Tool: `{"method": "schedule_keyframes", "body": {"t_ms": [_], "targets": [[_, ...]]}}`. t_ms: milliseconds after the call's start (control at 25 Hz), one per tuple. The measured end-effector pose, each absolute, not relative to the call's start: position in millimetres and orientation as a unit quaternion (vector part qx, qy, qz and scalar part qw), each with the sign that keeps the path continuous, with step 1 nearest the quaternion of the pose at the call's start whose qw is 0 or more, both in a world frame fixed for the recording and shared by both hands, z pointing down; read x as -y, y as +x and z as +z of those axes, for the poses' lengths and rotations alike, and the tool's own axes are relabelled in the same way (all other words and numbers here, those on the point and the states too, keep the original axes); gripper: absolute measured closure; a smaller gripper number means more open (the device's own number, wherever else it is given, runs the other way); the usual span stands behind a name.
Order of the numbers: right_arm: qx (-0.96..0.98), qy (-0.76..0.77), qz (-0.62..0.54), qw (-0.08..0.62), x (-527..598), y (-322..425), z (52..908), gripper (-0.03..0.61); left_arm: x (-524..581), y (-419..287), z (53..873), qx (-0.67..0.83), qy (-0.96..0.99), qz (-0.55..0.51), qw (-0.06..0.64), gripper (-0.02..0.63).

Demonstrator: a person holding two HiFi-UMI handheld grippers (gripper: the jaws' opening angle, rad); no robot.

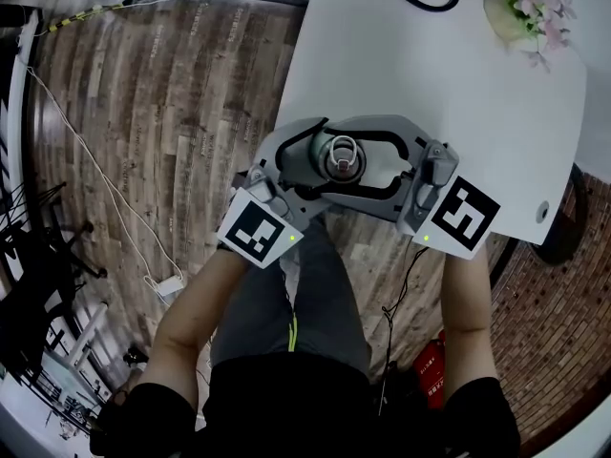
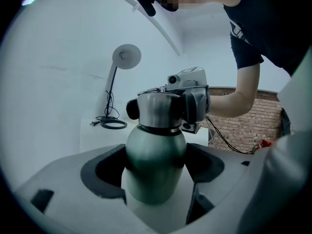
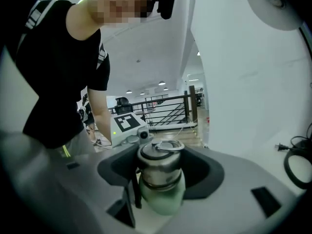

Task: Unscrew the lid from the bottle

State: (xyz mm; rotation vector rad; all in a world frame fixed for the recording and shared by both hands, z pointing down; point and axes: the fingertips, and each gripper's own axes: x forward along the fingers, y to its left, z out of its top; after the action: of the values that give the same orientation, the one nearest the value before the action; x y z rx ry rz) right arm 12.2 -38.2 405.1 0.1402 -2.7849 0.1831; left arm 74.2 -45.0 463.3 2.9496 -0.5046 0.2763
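Green-bodied, steel-topped bottle (image 2: pixel 156 150) upright at near edge of white bench (image 1: pixel 458 113). Both forearms stretched forward and angled inward. Left gripper (image 2: pixel 156 174) and right gripper (image 3: pixel 163 174) nose to nose, tipped slightly down. Left jaws clamped on green body from left. Right jaws clamped on steel lid (image 3: pixel 158 160) from right, just above left jaws.
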Motion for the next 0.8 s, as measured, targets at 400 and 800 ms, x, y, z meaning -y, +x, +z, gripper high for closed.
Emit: {"method": "schedule_keyframes", "body": {"t_ms": [400,800], "targets": [[0.981,0.076,0.066,0.164,41,16,406,0.304,46,75,464,0.167,0.979,0.092,0.068,0.253],[0.972,0.162,0.075,0.154,36,33,402,0.255,46,75,463,0.164,0.98,0.095,0.067,0.253]]}}
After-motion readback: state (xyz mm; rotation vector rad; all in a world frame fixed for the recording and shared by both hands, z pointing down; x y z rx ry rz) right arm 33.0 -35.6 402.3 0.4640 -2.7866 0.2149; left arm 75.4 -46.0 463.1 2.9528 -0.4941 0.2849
